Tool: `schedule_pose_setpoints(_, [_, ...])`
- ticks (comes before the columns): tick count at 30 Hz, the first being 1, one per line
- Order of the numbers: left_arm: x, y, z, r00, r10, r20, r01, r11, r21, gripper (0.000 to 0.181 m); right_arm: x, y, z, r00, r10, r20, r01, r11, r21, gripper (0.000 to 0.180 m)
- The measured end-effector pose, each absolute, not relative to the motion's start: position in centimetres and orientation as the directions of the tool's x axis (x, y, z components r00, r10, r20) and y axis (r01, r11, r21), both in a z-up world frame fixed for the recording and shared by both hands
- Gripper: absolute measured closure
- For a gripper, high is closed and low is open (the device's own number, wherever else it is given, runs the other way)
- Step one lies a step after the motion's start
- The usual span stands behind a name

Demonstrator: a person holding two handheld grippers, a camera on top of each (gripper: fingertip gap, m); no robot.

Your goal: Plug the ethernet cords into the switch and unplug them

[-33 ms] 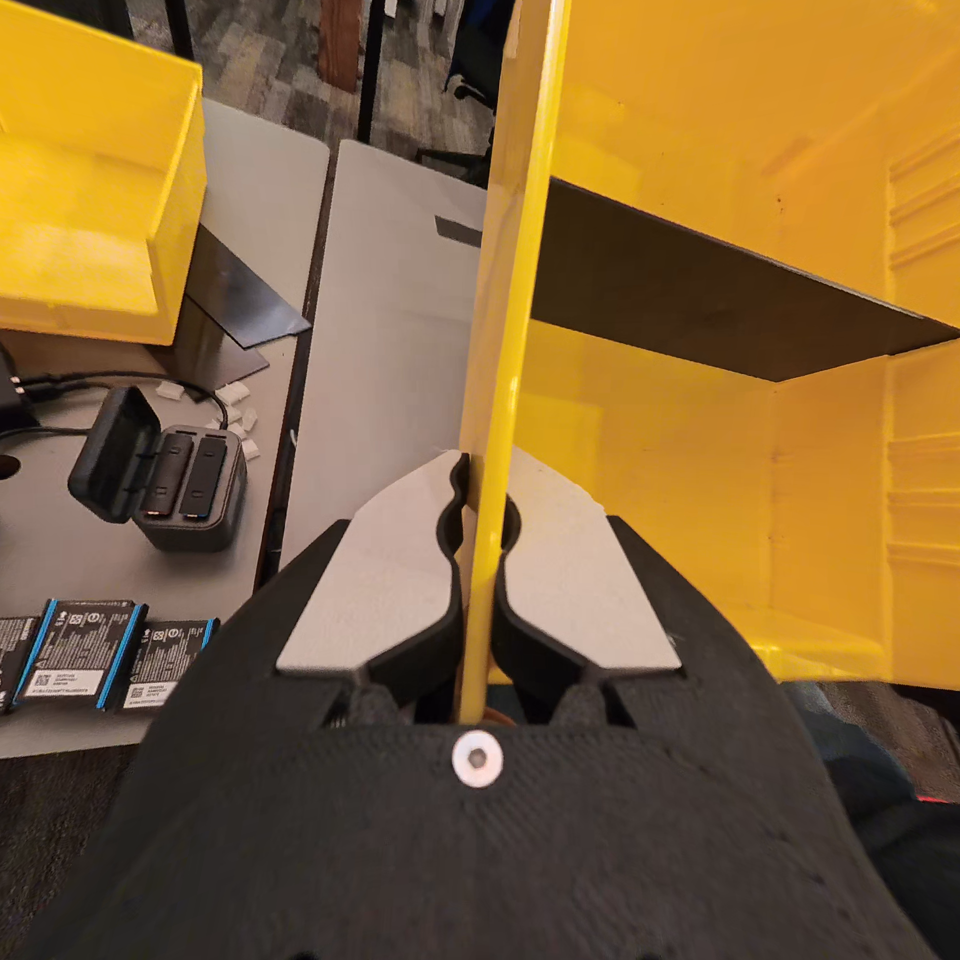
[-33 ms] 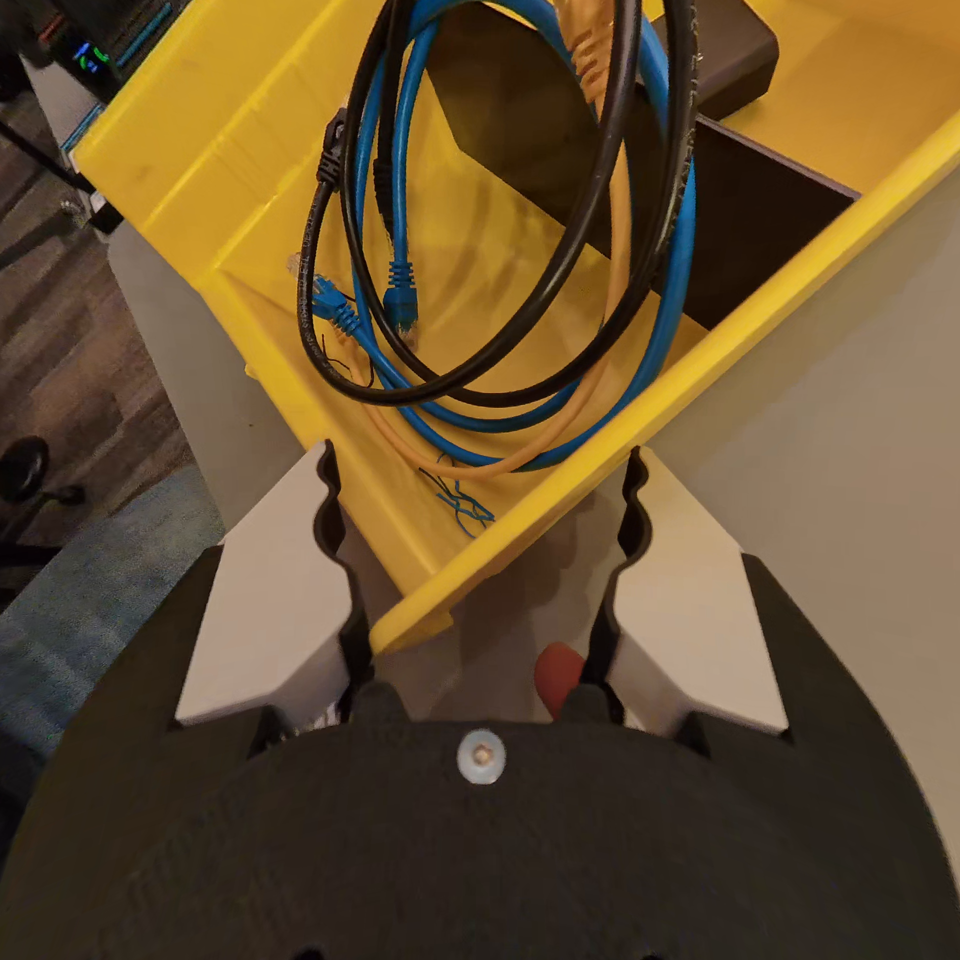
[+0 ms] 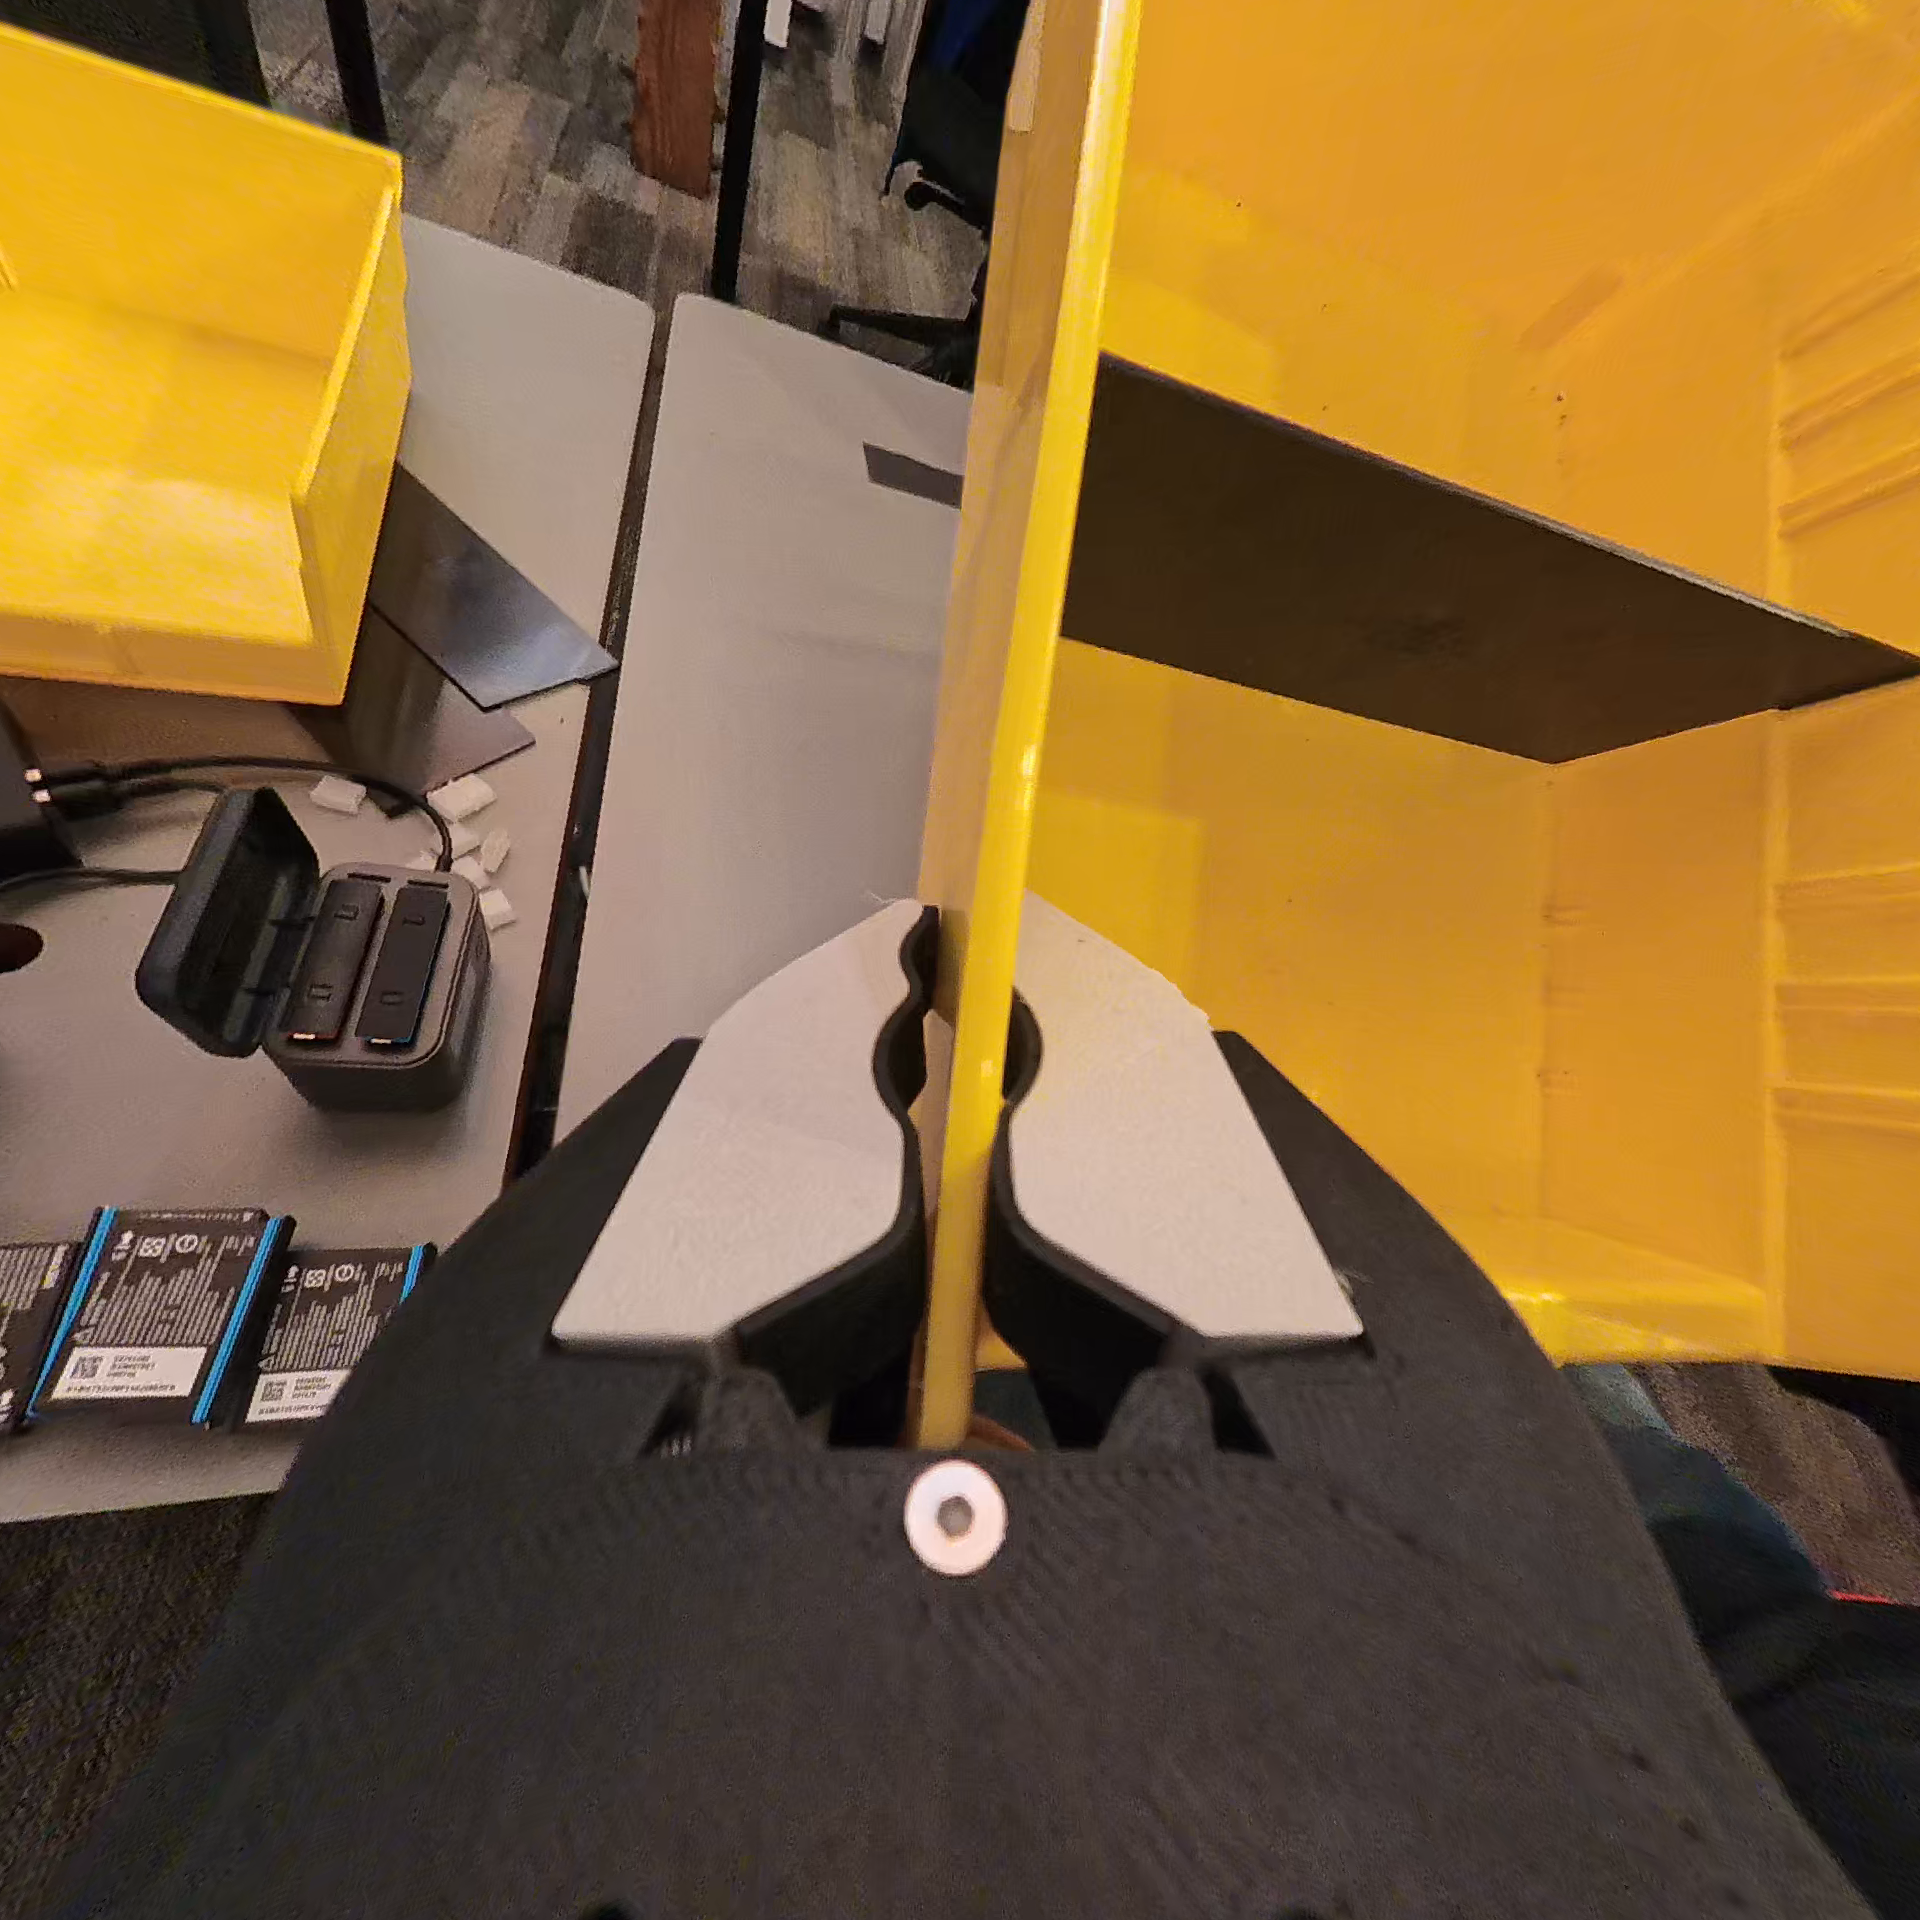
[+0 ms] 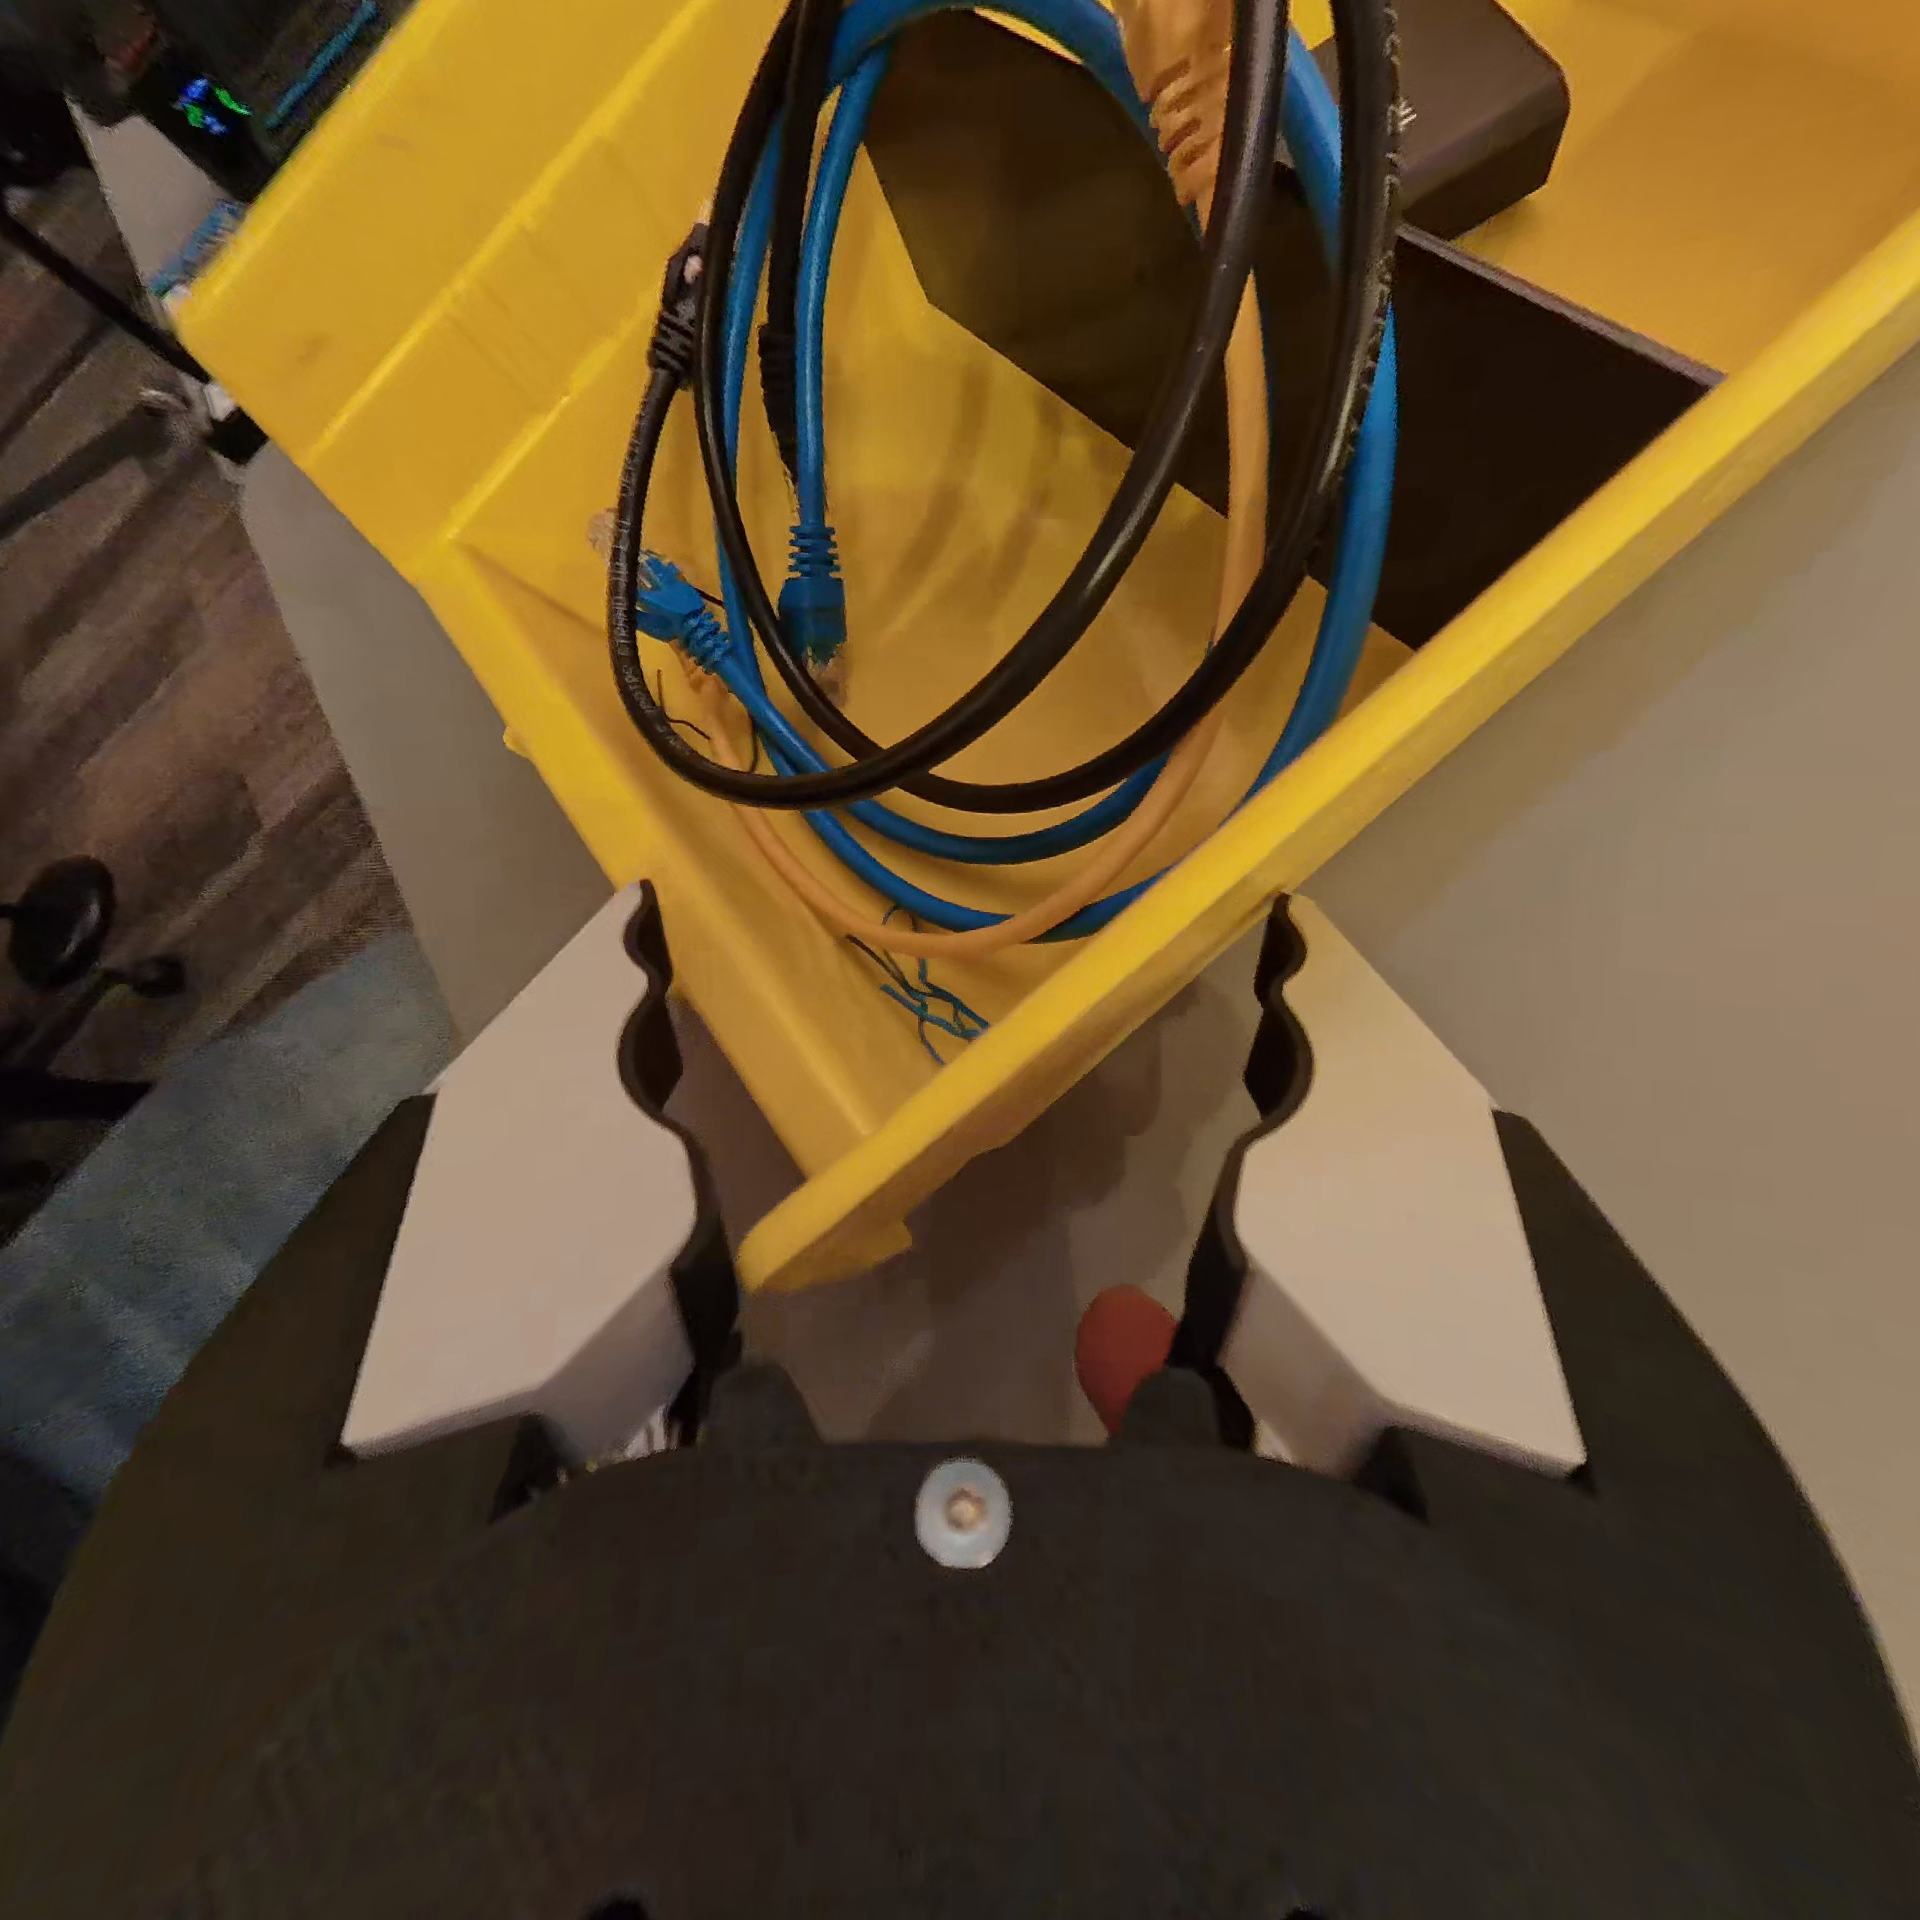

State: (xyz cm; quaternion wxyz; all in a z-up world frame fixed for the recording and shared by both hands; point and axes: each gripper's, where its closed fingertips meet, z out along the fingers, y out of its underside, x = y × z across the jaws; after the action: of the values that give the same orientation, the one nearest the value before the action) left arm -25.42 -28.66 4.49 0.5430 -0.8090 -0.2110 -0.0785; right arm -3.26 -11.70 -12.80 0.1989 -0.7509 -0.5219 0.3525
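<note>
Left wrist view: left hand-held gripper (image 3: pixel 961 1039) pinching the yellow bin wall (image 3: pixel 1049 520).

Right wrist view: right hand-held gripper (image 4: pixel 961 1023) spread, empty — over the bin corner. Ethernet cords (image 4: pixel 1039 727) coiled inside; black switch (image 4: pixel 1475 135) behind divider.

Risk: tangled loops — lifting one cord may drag the others.

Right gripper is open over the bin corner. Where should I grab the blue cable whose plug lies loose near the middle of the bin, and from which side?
Take the blue cable by the ribbed boot just behind its plug, coming down from above with the right gripper. That end lies free on the yellow bin floor, inside the black cable loop, so one finger probably has to slip inside that loop.
</note>
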Motion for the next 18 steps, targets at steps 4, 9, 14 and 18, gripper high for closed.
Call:
schedule_pose_setpoints(4, [-23.2,-27.7,6.5,0.919,0.224,0.325,0.384,-0.316,-0.868,0.175,-2.7,-12.8,-11.6,0.168,0.903,-0.397,0.649,-0.404,-0.645,0.063])
schedule_pose_setpoints(9, [-17.6,-22.9,8.1,0.942,0.146,0.302,0.334,-0.313,-0.889,0.175,4.2,-9.6,-5.4,0.184,0.909,-0.374,0.504,-0.414,-0.758,0.061])
schedule_pose_setpoints(14, [-8.9,-14.2,7.2,0.973,0.041,0.228,0.226,-0.395,-0.890,0.175,15.7,-7.6,4.3,0.217,0.911,-0.350,0.206,-0.393,-0.896,0.066])
schedule_pose_setpoints(18, [-1.1,-7.3,5.8,0.993,-0.064,0.102,0.063,-0.444,-0.894,0.175,21.7,-8.8,6.4,0.266,0.895,-0.357,0.126,-0.400,-0.908,0.081])
